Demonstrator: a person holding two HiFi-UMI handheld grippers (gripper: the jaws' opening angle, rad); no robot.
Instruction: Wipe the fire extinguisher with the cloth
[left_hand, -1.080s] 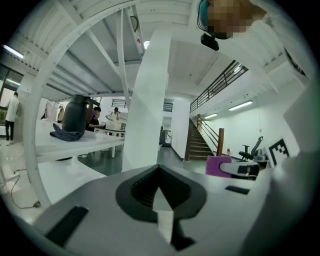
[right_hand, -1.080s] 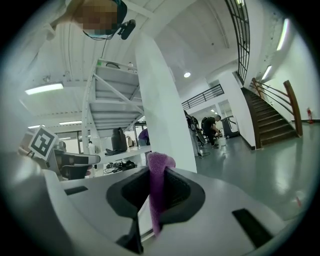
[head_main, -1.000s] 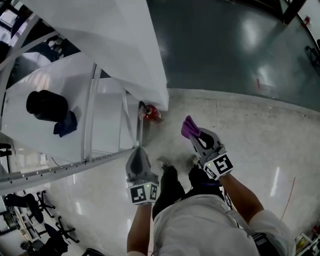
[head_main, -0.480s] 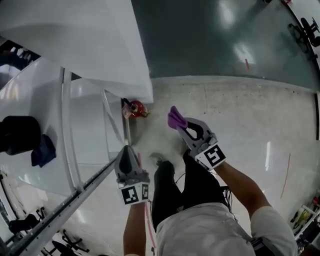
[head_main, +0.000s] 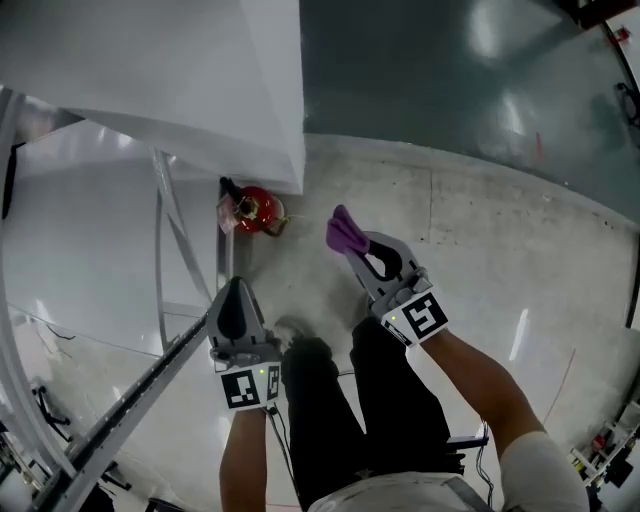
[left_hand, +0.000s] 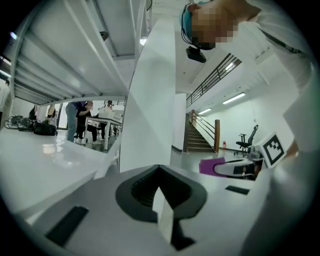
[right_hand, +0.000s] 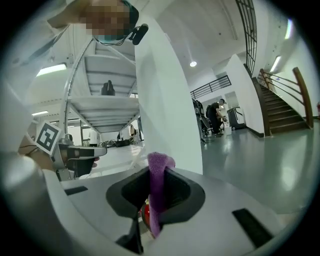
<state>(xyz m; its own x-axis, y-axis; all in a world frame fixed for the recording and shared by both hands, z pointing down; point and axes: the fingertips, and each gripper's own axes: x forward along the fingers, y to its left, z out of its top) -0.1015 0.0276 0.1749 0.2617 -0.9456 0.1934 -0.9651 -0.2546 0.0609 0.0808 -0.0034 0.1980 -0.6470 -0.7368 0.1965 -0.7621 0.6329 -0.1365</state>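
A red fire extinguisher (head_main: 256, 209) stands on the pale floor at the foot of a white pillar. My right gripper (head_main: 352, 243) is shut on a purple cloth (head_main: 343, 231), to the right of the extinguisher and apart from it. In the right gripper view the cloth (right_hand: 157, 187) hangs pinched between the jaws, with a bit of the red extinguisher (right_hand: 145, 215) showing below it. My left gripper (head_main: 236, 285) is shut and empty, nearer me than the extinguisher, beside a metal rack leg. In the left gripper view its jaws (left_hand: 161, 202) meet with nothing between them.
A white pillar (head_main: 200, 90) rises just behind the extinguisher. A metal rack frame (head_main: 163, 235) stands at the left, close to my left gripper. Dark green floor (head_main: 450, 90) lies beyond the pale floor. The person's legs (head_main: 330, 400) are below the grippers.
Both grippers have come down toward the floor, and the extinguisher looks larger and nearer. The cloth has stayed in the right gripper. The left gripper has stayed shut.
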